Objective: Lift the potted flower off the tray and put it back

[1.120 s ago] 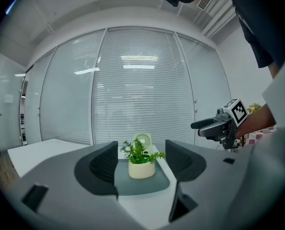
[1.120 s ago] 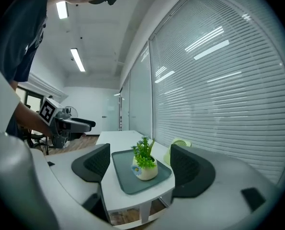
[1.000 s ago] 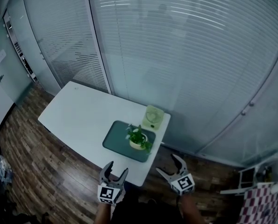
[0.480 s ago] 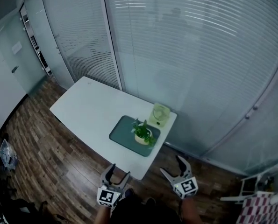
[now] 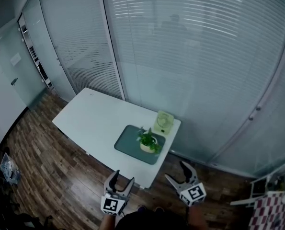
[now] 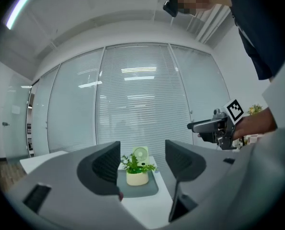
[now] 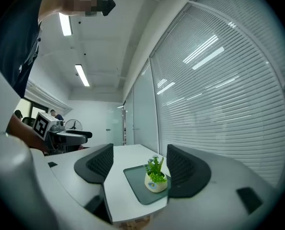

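A small green plant in a cream pot, the potted flower, stands on a dark green tray near the right end of a white table. It shows between the jaws in the left gripper view and the right gripper view, far ahead of both. My left gripper hangs open in front of the table's near edge. My right gripper is open too, off the table's near right corner. Both are empty and well short of the pot.
A pale green desk fan stands just behind the tray at the table's right end. Glass walls with blinds close off the far side. Wood flooring surrounds the table. A pink checkered object sits at the lower right.
The view has pulled back and shifted: table and tray now sit a little farther off and more centred. Both grippers stay low in view, open, in about the same stance.
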Tool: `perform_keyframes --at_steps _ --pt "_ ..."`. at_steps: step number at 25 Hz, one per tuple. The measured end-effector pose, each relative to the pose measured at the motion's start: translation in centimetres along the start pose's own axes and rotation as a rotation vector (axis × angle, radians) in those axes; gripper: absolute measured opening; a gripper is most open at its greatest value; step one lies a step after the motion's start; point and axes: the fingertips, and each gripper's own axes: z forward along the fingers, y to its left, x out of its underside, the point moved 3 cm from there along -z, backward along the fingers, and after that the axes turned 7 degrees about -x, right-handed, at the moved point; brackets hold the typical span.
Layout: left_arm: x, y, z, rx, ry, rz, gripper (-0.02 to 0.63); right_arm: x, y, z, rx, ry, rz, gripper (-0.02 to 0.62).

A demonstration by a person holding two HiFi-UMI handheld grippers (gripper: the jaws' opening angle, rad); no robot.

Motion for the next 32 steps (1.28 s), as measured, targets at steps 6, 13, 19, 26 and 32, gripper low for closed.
perform_keyframes --at_steps 6,13,19,26,32 --pt "-1.3 0.4 -1.2 0.005 -0.009 0.024 0.111 -1.3 0.6 -0.7 0.089 0.013 0.002 0.013" --pt "-2.3 1.7 -2.3 -0.015 -0.072 -0.005 0.006 -1.8 1.4 -0.7 0.130 0.038 -0.044 0.005" --pt "-3.0 1.6 -2.5 0.029 -0.089 0.003 0.006 -2.8 1.8 -1.4 0.154 0.055 -0.079 0.003" --pt "-3.7 1.7 -1.9 0.029 -0.141 -0.009 0.006 -3.9 1.9 -1.4 0.173 0.044 -0.121 0.003" --pt "-3.3 2.0 -2.4 0.048 -0.121 -0.038 0.006 -3.0 2.4 -1.8 0.185 0.059 -0.086 0.003"
